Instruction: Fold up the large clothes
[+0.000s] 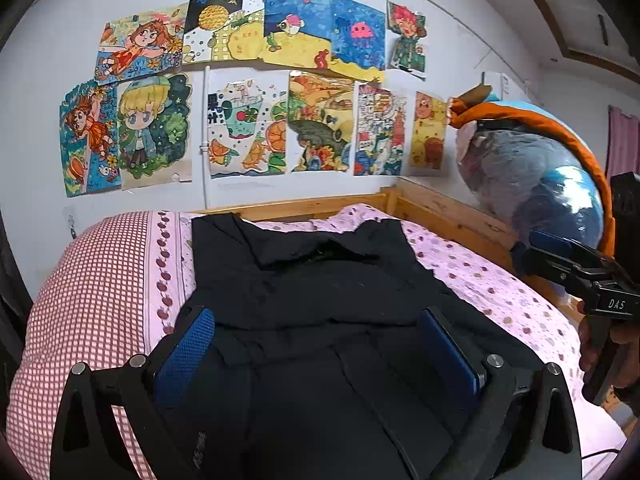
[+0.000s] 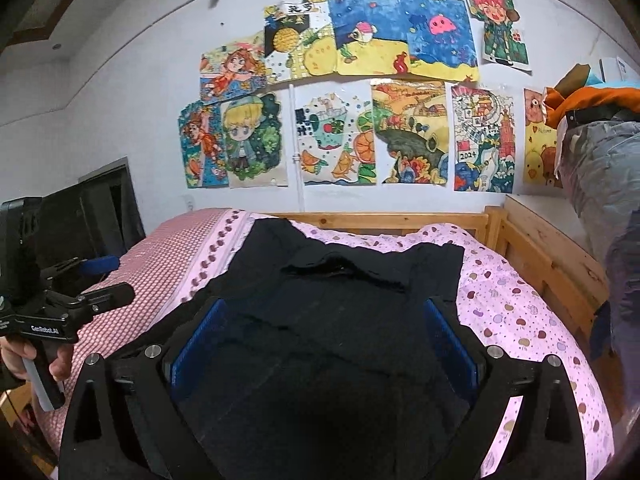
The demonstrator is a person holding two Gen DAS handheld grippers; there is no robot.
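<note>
Children's drawings (image 1: pixel 248 80) cover the white wall behind a wooden-framed bed (image 1: pixel 448 204), and on its pink dotted quilt (image 2: pixel 520 320) lies the black garment (image 1: pixel 320 280), spread flat with its collar end toward the wall and its long axis running from the wall down toward both cameras. Its two side edges near the collar look already turned inward, so I judge the fold partly made, with the lengthwise fold still to do. From the garment outward: the left gripper (image 1: pixel 320 344) hangs over the garment's near half, its blue pads (image 1: pixel 186 356) spread wide with nothing between them. The right gripper (image 2: pixel 324 340) hovers likewise above the near half, released and empty, the cloth lying straight ahead of it. Both sit about equally close to the garment; the left stands toward the checked side of the quilt (image 2: pixel 168 248), the right toward the bed's side rail. Any coming grasp would probably take the near hem, which lies below both grippers and mostly out of view. A plastic-wrapped bundle (image 1: pixel 532 184) rests beyond the rail.
</note>
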